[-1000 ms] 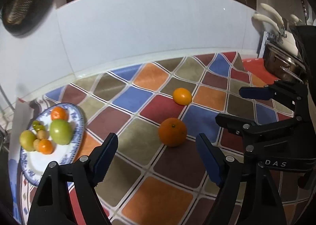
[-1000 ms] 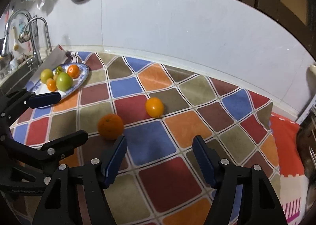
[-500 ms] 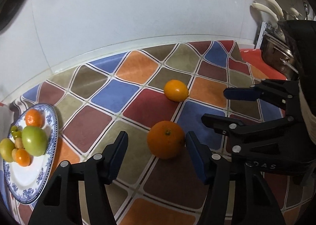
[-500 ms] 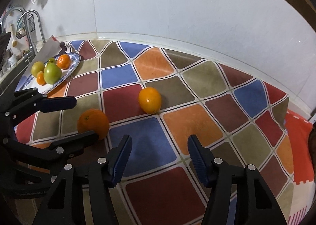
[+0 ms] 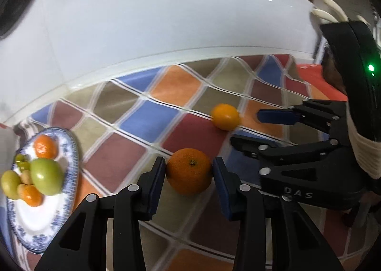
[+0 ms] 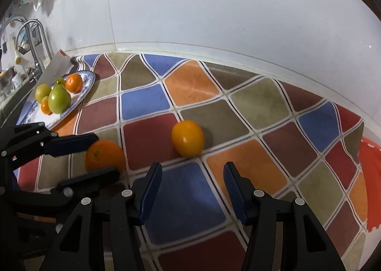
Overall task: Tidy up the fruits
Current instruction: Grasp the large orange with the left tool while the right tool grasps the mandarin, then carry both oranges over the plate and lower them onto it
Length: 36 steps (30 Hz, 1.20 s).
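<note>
In the left wrist view the blue-patterned plate (image 5: 71, 152) at the tabletop's left edge is cut off by the picture's rim; the small yellowish fruit (image 5: 25, 178) wedged behind the green apple (image 5: 46, 175) is too blurred to name; the checked mat (image 5: 147, 114) smears toward the back wall. In the right wrist view the lower side of the big orange (image 6: 104, 154) is hidden behind a finger of the left claw (image 6: 95, 159), so contact there is perhaps made but cannot be told; the sink clutter (image 6: 14, 76) at the far left is too small to identify; the red cloth (image 6: 371, 175) runs out of frame.
</note>
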{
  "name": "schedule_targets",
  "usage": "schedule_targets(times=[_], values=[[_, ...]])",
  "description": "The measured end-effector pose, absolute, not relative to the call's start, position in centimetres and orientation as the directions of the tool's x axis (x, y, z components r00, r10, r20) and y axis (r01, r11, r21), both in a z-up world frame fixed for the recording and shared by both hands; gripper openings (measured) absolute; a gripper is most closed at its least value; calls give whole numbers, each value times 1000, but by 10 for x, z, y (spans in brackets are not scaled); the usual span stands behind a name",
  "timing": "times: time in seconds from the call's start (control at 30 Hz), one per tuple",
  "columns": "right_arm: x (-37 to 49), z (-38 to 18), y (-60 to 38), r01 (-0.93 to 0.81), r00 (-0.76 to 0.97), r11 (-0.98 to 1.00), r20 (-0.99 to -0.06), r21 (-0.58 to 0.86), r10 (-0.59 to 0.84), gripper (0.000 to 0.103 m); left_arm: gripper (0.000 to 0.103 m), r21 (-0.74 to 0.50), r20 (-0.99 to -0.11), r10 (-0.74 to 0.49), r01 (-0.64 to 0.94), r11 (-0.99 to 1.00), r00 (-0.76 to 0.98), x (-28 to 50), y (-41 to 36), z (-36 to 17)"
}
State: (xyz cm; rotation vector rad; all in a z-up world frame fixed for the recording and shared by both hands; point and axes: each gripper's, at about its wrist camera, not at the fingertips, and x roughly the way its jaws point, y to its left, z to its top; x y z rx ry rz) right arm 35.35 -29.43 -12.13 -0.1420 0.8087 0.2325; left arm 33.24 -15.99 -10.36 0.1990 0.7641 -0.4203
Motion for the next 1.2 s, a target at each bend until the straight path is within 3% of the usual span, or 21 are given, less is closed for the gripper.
schedule_targets(times=[0.27, 0.47, 1.2], values=[[377, -122, -284, -250, 673, 967, -726, -40, 144, 51, 41, 42, -694, -236, 365, 930, 680, 352, -142, -98], [386, -128, -281, -254, 655, 967, -740, -26, 153, 34, 41, 45, -691, -228, 355, 934, 686, 355, -139, -98], [304, -82, -265, -238, 717, 970, -666, 45, 206, 34, 41, -5, -623, -264, 333, 943, 736, 288, -108, -63]])
